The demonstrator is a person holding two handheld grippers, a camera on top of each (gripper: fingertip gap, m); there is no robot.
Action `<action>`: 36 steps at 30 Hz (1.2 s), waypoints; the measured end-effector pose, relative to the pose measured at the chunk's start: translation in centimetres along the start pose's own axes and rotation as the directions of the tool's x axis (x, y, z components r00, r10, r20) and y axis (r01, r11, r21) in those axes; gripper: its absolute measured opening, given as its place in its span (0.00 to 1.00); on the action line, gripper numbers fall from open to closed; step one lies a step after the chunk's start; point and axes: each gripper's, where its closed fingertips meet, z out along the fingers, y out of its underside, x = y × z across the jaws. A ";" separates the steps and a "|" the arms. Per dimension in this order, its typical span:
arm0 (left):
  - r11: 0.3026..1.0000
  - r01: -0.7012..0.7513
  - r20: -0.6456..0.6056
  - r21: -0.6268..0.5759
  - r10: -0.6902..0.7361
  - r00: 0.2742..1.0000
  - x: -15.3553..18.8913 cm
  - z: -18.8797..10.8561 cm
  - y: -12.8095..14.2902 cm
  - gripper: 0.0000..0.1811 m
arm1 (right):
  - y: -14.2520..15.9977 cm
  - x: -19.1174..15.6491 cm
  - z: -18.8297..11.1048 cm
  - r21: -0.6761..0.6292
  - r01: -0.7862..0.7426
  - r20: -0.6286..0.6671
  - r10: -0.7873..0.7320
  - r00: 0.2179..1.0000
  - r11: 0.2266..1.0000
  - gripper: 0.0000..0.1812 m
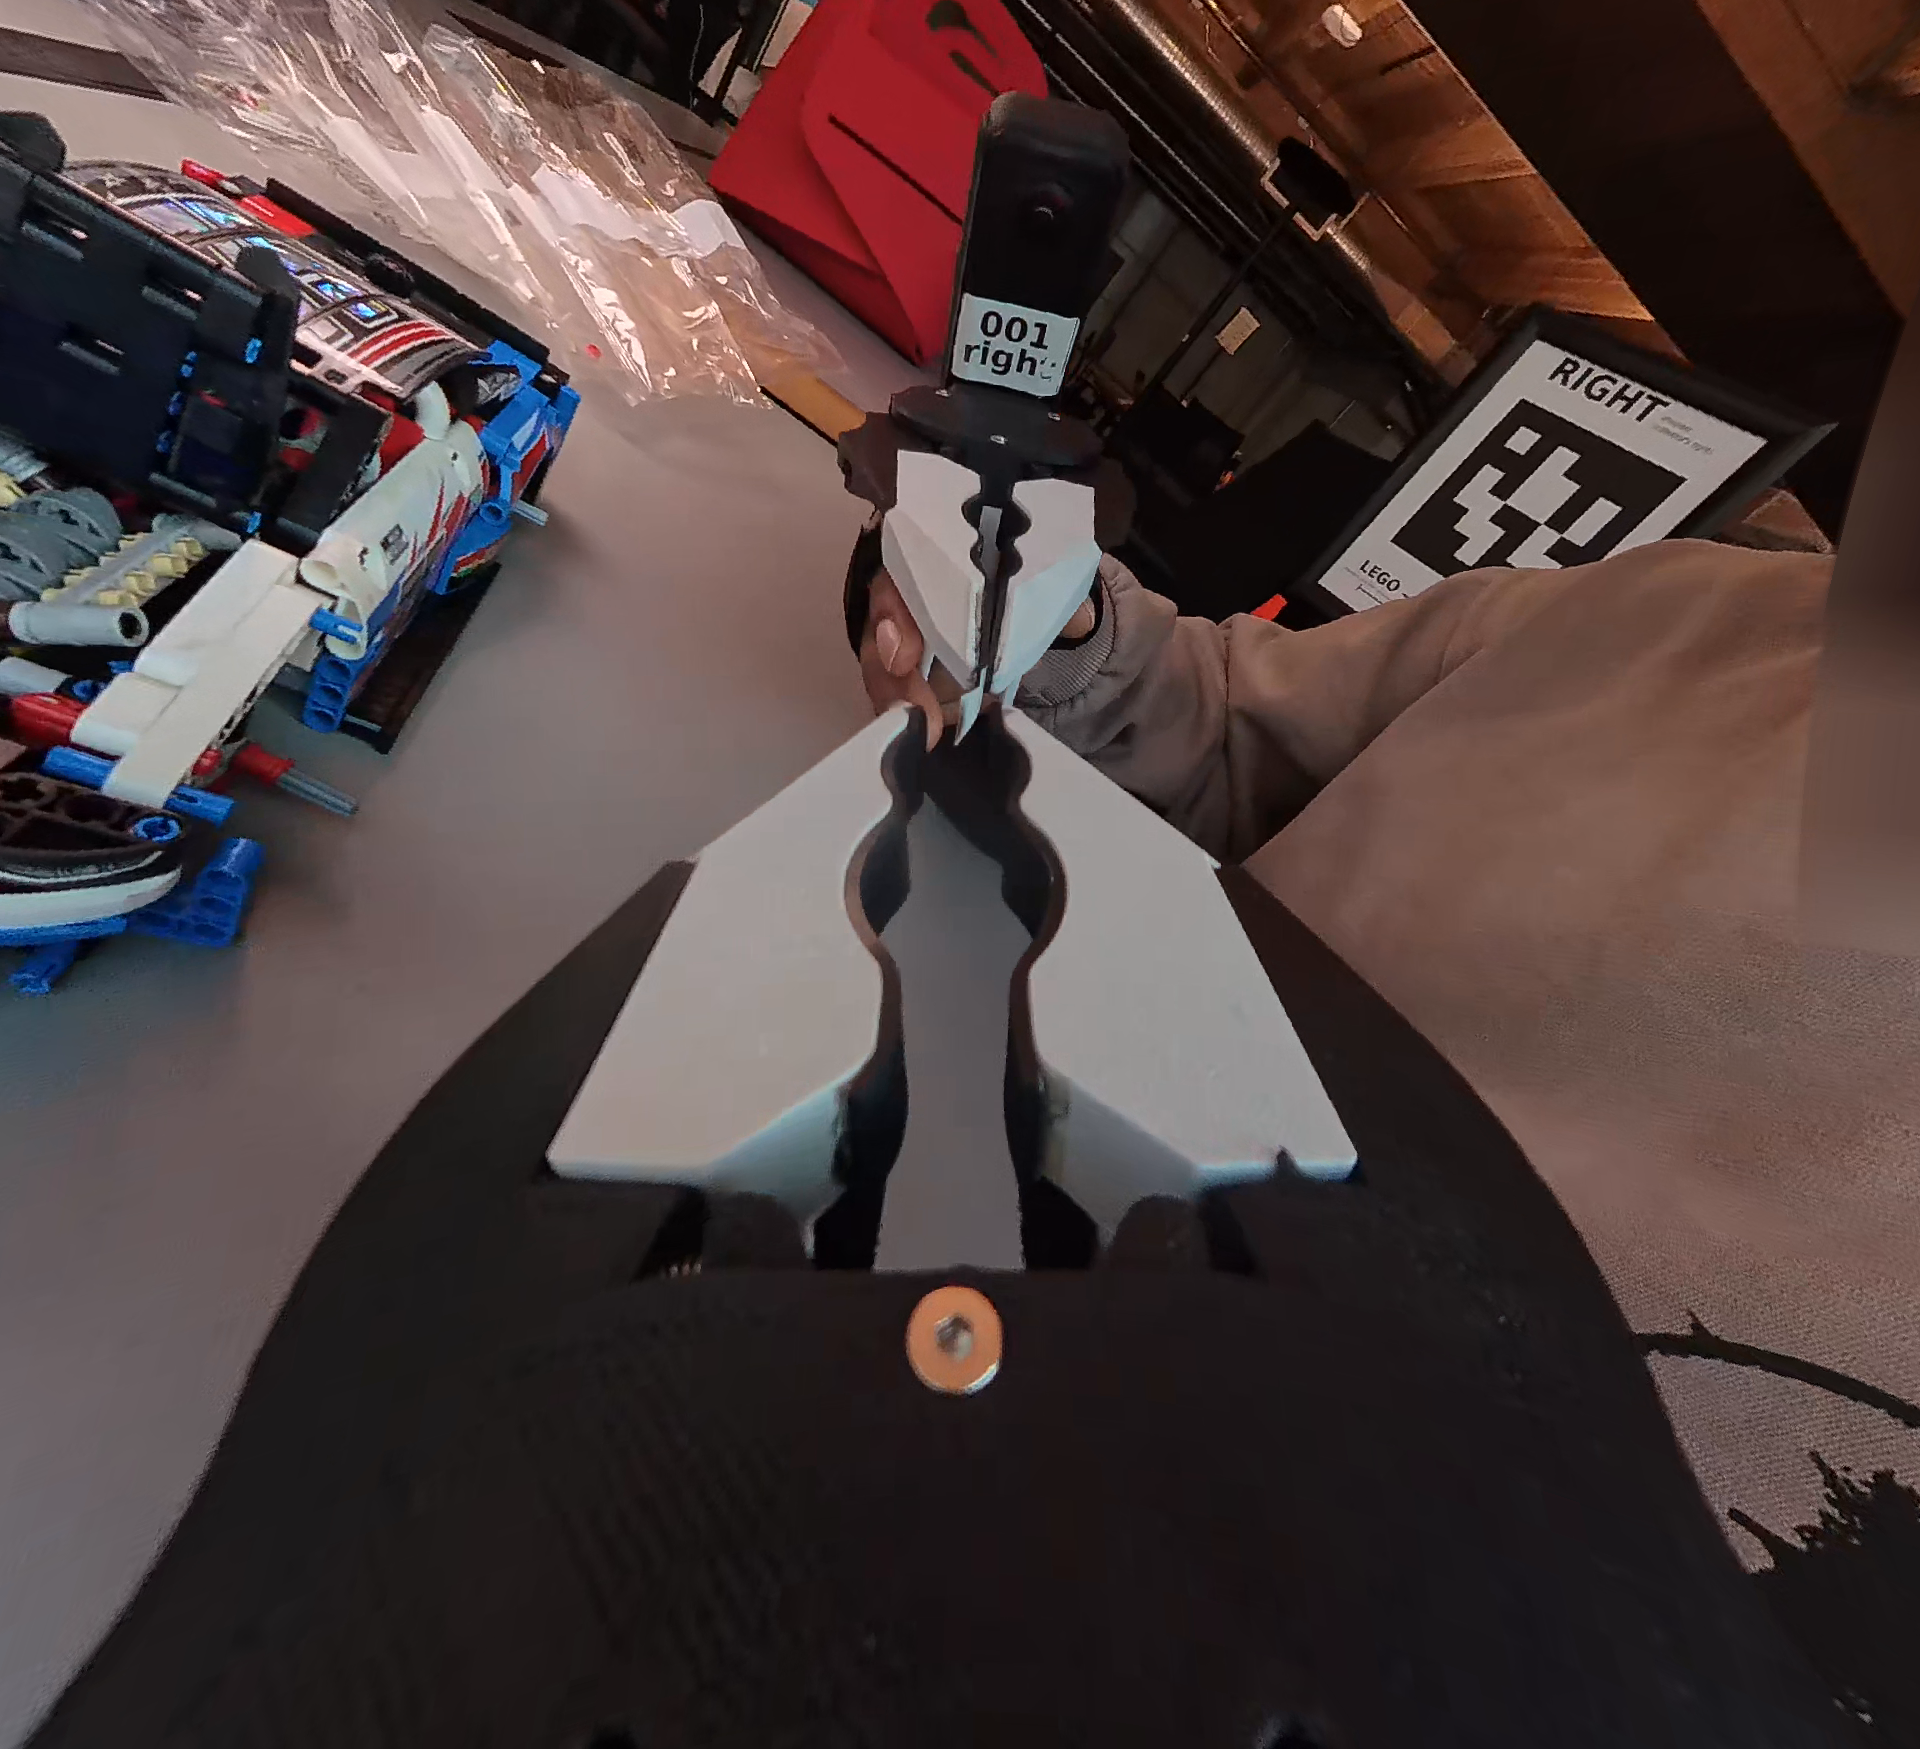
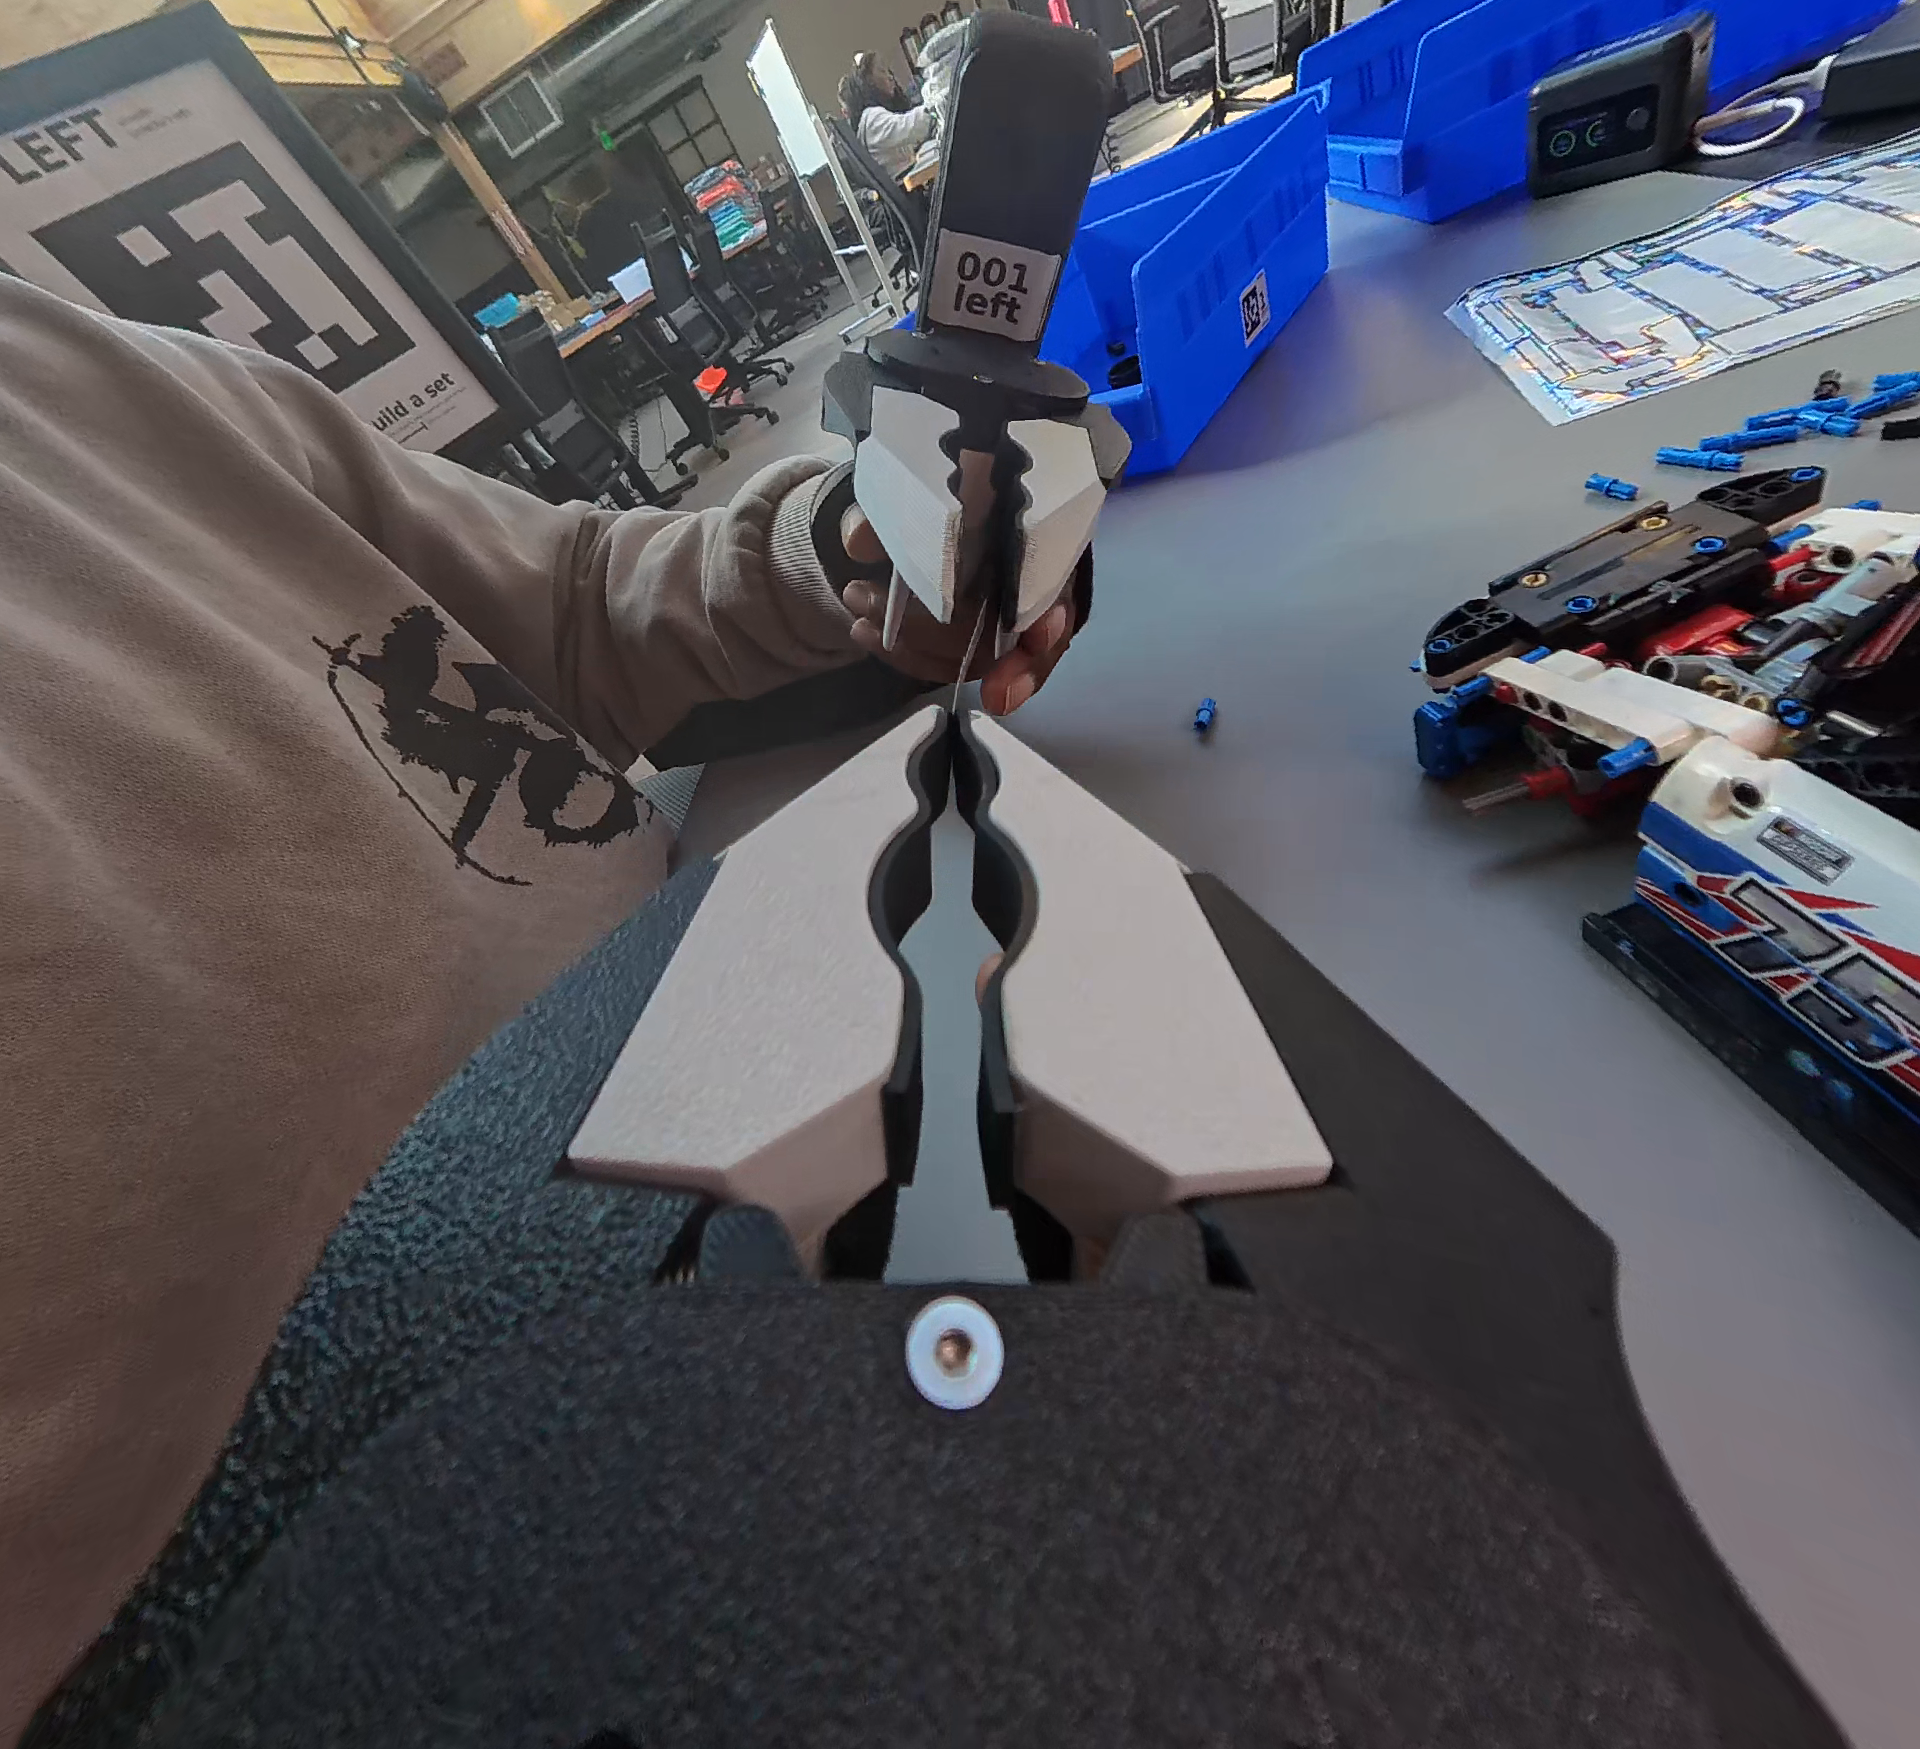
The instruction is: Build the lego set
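The partly built Lego race car (image 1: 312, 494), white, blue, red and black, lies on the grey table at the left; in the right wrist view the car (image 2: 1714, 764) is at the right. My two grippers point at each other tip to tip above the table, in front of the person's torso. My left gripper (image 1: 956, 731) and right gripper (image 2: 951, 720) both look shut on a thin pale strip (image 2: 969, 665) seen edge-on between them. The right gripper (image 1: 977, 697) faces the left camera, and the left gripper (image 2: 971, 634) faces the right camera.
A sticker sheet (image 2: 1683, 276) lies flat beyond the car. Loose blue pins (image 2: 1787, 426) are scattered near it, with one pin (image 2: 1203, 714) alone. Blue bins (image 2: 1226, 276) and a black device (image 2: 1621, 110) stand at the back. Empty plastic bags (image 1: 468, 141) lie behind the car. The tips of both grippers are at nearly the same place.
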 end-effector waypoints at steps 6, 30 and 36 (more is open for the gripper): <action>1.000 0.000 0.012 -0.018 0.001 1.000 -0.2 0.2 0.4 0.00 | 0.1 0.1 0.0 -0.004 -0.011 0.001 0.011 1.000 1.000 0.00; 0.974 0.205 0.223 -0.093 -0.180 0.958 -4.6 -0.3 3.0 0.00 | 10.2 4.6 0.1 -0.753 0.235 -0.086 -0.447 0.890 0.614 0.10; 0.958 0.250 0.226 -0.141 -0.215 0.950 -4.4 1.2 4.8 0.00 | 10.4 5.1 -3.7 -0.719 0.059 -0.324 -0.409 0.853 0.692 0.09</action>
